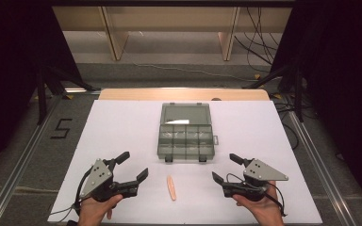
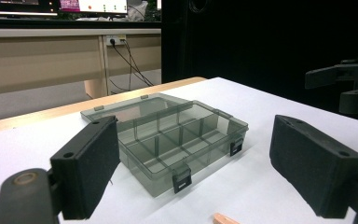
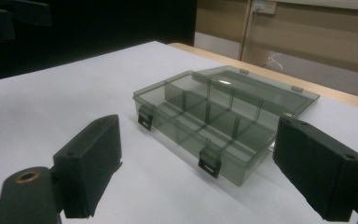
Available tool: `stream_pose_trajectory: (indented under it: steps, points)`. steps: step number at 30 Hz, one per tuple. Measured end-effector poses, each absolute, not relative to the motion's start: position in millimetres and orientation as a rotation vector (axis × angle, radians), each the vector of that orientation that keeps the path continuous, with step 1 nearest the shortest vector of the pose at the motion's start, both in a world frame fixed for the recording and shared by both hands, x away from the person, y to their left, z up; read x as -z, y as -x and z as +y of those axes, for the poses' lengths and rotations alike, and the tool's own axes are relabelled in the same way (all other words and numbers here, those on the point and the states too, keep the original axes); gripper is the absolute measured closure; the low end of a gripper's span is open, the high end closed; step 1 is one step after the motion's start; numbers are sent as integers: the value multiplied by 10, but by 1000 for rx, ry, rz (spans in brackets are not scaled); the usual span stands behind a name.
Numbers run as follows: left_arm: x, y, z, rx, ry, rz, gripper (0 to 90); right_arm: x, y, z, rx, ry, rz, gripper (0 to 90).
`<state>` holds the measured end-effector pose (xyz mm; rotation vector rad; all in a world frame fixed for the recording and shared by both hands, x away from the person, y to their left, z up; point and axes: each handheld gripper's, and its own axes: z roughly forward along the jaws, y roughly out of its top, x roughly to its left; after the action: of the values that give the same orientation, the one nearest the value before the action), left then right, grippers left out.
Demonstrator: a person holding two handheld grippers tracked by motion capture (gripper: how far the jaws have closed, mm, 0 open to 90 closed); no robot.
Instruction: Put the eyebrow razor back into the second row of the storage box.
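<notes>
A smoky grey clear plastic organizer box [image 1: 186,134] lies open mid-table, lid flat behind, several empty compartments inside [image 2: 177,137] [image 3: 216,116]. A small peach-coloured stick [image 1: 171,187] lies on the white sheet in front of the box, between the two hands; its tip [image 2: 223,218] shows in the left gripper view. My left gripper [image 1: 132,165] is open near the front left, held in a hand, nothing between its jaws. My right gripper [image 1: 227,168] is open at the front right, also with nothing between its jaws. Both point toward the box.
The white sheet [image 1: 122,127] covers most of the wooden table [image 1: 184,94]. Black stands [image 1: 42,89] and cables flank the table on the floor. A bench and wall socket show behind in the gripper views.
</notes>
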<state>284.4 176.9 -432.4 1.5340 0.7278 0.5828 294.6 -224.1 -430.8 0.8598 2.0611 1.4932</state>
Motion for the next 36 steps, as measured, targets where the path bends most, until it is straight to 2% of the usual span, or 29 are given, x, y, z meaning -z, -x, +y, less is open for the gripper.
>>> stream_pose_trajectory:
  steps: [36]
  points:
    - [4324, -2849, 1769, -585, -1534, 713, 155, 4325, -3086, -2131, -1339, -841, 2208, 189]
